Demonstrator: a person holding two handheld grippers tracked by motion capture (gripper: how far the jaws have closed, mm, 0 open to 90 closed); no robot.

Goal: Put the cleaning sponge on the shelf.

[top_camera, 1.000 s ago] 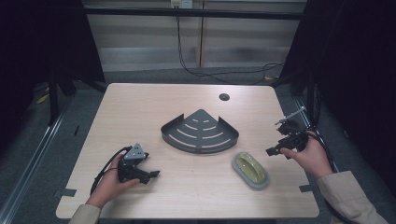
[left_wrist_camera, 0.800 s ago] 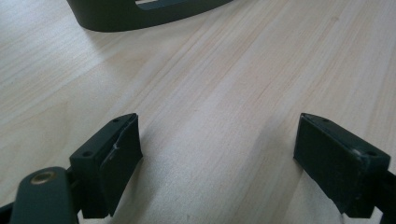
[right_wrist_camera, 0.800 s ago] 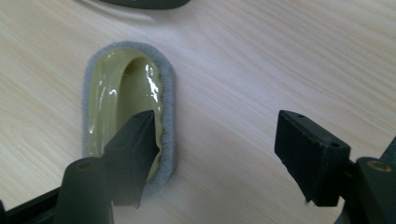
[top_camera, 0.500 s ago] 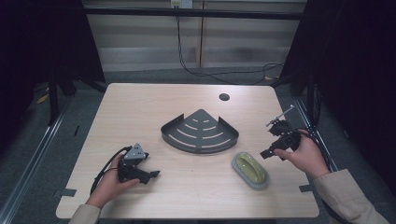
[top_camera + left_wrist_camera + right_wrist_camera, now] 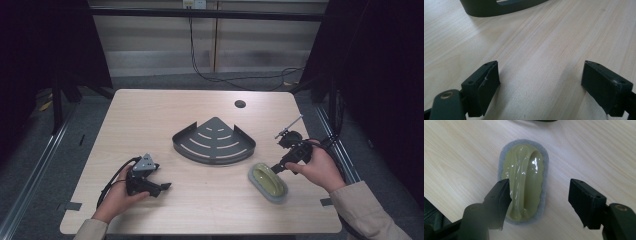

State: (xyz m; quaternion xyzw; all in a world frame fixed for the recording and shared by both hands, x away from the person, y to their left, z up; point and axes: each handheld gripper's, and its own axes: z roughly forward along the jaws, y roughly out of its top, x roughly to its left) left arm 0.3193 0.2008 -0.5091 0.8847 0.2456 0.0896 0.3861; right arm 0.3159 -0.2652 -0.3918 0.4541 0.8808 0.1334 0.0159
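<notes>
Two grippers work over the desk (image 5: pixel 150 107), one in each of the person's hands. The right gripper (image 5: pixel 278 169) sits near the desk's right edge, angled down at the scrubbing sponge (image 5: pixel 268 182), a grey oval pad with an olive-green plastic handle on top, which lies flat on the wood towards the near right corner. In the right gripper view the sponge (image 5: pixel 524 180) lies lengthwise between the two black jaws: the left jaw overlaps the handle's left side, the right jaw stands well apart from the pad over bare wood. Those jaws have just been closing and are partly open, with the sponge between them but not clamped; whether the left pad touches the handle I cannot tell. The left gripper (image 5: pixel 159 188) rests low near the near left corner, held in the left hand (image 5: pixel 117 197). In the left gripper view its jaws stand wide apart with nothing but wood grain between them. A dark metal corner shelf (image 5: pixel 214 141), fan-shaped with curved slots, lies at the middle of the desk, just beyond the sponge and apart from both grippers; its rim (image 5: pixel 499 7) shows ahead of the left jaws.
</notes>
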